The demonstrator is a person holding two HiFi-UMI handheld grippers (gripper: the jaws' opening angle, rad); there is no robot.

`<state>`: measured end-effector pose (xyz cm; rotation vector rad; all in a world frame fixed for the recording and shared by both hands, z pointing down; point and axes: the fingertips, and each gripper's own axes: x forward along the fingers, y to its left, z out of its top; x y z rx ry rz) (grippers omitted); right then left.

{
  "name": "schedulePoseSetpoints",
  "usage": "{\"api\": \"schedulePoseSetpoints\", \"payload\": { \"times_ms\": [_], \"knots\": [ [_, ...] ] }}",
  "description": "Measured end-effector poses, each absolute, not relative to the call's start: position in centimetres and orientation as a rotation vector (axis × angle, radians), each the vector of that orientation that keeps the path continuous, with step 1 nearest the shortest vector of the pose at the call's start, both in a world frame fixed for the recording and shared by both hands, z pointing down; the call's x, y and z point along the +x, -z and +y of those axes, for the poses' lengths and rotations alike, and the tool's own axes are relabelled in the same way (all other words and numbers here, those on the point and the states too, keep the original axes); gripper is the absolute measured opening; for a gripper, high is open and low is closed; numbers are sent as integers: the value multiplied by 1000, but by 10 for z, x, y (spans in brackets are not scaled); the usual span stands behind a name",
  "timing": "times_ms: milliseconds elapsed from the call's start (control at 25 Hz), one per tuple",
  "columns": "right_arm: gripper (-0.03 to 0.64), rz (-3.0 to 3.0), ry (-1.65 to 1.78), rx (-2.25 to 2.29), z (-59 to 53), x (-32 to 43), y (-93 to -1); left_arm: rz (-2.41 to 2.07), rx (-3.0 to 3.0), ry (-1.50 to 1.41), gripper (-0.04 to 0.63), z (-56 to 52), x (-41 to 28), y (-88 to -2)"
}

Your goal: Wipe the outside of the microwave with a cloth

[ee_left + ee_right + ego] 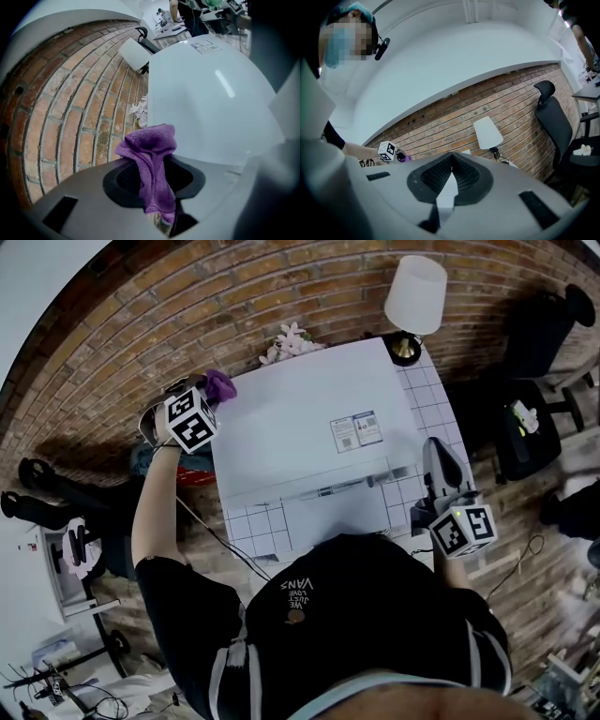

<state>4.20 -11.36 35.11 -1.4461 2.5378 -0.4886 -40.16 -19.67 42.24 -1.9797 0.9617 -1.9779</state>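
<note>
The microwave (309, 418) sits on the table (436, 399) before the wall (187, 315). Flowers (289, 341) lie behind it, a lamp (415, 294) stands at its rear right, and a chair (548, 329) farther right. The cloth (220, 385) is at its left rear corner.

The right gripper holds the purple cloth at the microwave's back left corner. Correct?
Not quite. It is the left gripper that holds the purple cloth at the microwave's back left corner; the left gripper view shows it in the jaws.
</note>
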Motion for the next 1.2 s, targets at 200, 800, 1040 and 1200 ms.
{"api": "schedulePoseSetpoints", "payload": {
  "times_ms": [200, 800, 1040, 1200],
  "knots": [
    [0, 2535, 509, -1437, -122, 60, -353, 899, -1971, 1971, 129, -209, -365, -422],
    [0, 2543, 549, -1422, -144, 145, -362, 690, -2028, 1838, 129, -279, -160, -421],
    [0, 2547, 562, -1408, -150, 166, -365, 655, -2023, 1802, 129, -303, -103, -420],
    [0, 2554, 575, -1394, -151, 170, -369, 628, -2029, 1770, 129, -313, -71, -420]
  ]
}}
